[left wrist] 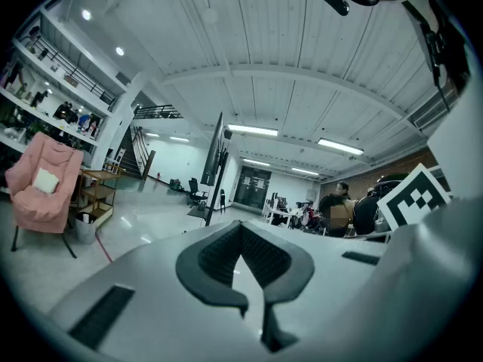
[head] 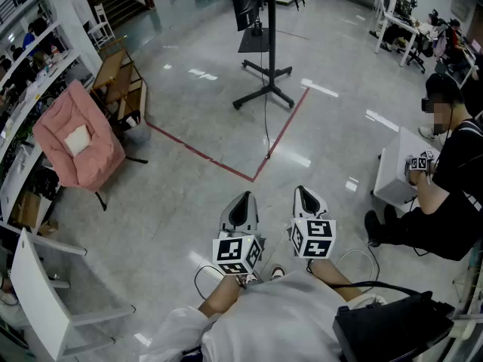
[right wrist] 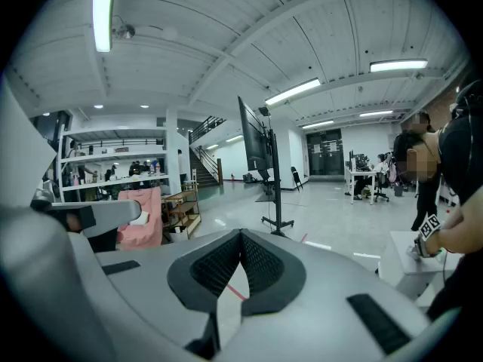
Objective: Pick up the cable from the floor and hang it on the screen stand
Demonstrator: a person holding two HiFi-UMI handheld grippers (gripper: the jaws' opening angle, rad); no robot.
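Left gripper (head: 240, 202) and right gripper (head: 306, 197) both pinched closed on nothing, screen stand (head: 270, 47) well ahead of the jaws.

We're in bright, even light here, and it's coming from the strip lights (left wrist: 255, 130) on the ceiling. We catch their glare as white patches on the glossy floor (head: 200, 72); shadows are faint and soft. Both gripper views bend hard toward the rim, with black corners. Up close, the left gripper (left wrist: 241, 228) and right gripper (right wrist: 241, 236) go blurry while the room behind is sharp.
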